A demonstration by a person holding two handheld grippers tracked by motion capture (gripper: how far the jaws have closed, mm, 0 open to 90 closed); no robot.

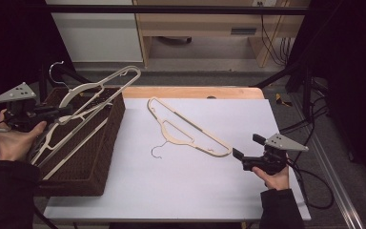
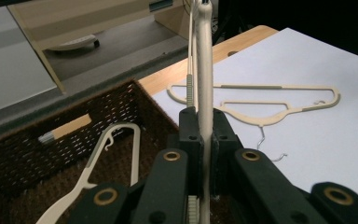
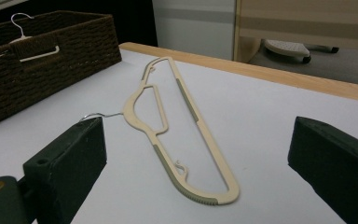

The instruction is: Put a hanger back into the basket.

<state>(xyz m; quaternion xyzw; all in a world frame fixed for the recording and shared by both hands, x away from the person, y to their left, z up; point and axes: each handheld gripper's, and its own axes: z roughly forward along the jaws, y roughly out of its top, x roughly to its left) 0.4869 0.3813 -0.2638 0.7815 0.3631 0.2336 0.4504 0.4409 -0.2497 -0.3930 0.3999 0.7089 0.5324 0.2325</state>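
We count three hangers: one flat on the white table [image 1: 181,191], one lying in the basket [image 1: 105,143] at left, and one clamped in our left gripper [image 1: 59,110] above it. Our right gripper [image 1: 248,149] waits with jaws spread, near the flat hanger [image 1: 186,126].

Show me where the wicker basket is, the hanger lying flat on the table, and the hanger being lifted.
Wicker basket [image 1: 109,138]: high view, its right wall.
Flat hanger [image 3: 193,116]: right gripper view, its long straight bar.
Lifted hanger [image 2: 204,70]: left gripper view, the arm above the left tool [image 2: 204,135].
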